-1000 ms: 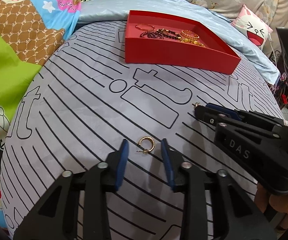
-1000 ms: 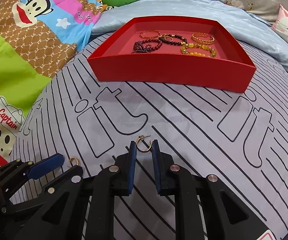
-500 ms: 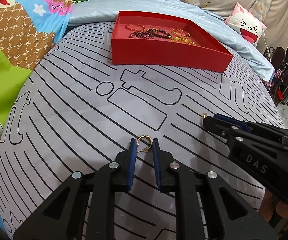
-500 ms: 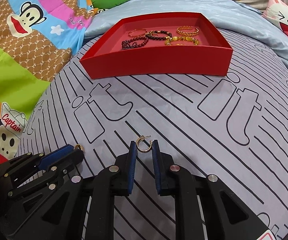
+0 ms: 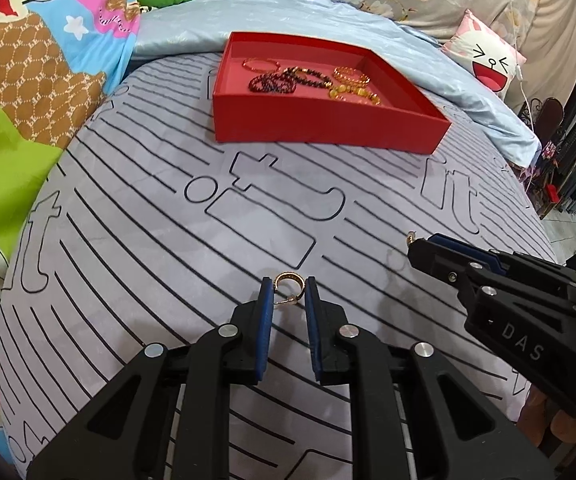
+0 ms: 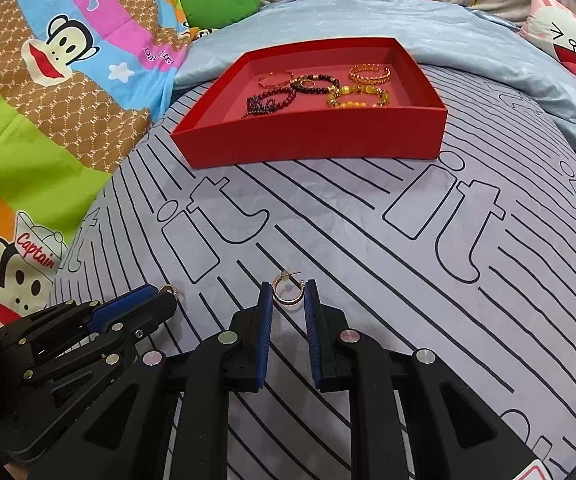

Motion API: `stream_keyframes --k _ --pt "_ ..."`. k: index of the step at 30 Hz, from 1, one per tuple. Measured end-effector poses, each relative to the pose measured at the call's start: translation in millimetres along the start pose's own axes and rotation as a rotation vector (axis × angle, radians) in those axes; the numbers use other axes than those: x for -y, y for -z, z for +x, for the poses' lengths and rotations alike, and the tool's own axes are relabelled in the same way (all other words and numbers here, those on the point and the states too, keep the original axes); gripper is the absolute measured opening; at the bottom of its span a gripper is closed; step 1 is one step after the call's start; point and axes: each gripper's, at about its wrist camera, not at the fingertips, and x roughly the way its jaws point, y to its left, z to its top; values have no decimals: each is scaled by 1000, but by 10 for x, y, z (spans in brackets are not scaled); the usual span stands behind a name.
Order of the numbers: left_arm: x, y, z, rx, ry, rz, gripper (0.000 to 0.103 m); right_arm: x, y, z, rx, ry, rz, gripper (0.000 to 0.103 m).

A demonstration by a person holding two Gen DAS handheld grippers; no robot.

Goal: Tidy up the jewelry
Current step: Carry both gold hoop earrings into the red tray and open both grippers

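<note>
Two gold hoop earrings are held above a grey striped bedspread (image 5: pixel 136 240). In the left wrist view, my left gripper (image 5: pixel 288 293) is shut on one gold hoop earring (image 5: pixel 288 280), whose post touches the left blue pad. My right gripper (image 6: pixel 288 300) is shut on the other gold hoop earring (image 6: pixel 286 295). Each gripper also shows in the other's view: the right gripper (image 5: pixel 417 246) at the right with its earring (image 5: pixel 410 237), the left gripper (image 6: pixel 166 300) at the lower left with its earring (image 6: pixel 169 289). The red tray (image 5: pixel 327 130) (image 6: pixel 307 142) lies farther back and holds several bracelets (image 6: pixel 319 88).
A cartoon monkey blanket (image 6: pixel 48 80) covers the left side. Behind the tray lie a light blue sheet (image 6: pixel 467 40), a green cushion (image 6: pixel 220 0) and a white cartoon pillow (image 5: pixel 487 64). Dark furniture (image 5: pixel 575 140) stands past the bed's right edge.
My left gripper's jaws have closed from wide apart onto the hoop earring. The right gripper has shifted a little and keeps its earring.
</note>
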Motion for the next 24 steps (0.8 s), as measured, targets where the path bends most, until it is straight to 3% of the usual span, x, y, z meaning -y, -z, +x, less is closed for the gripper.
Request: stream_keyframes --k 8,24 --pt "67 -184 -98 32 5 16 16 -28 -164 -167 51 -14 -6 15" --pt "267 -985 -54 124 12 78 16 7 -840 -222 156 -2 -37 15"
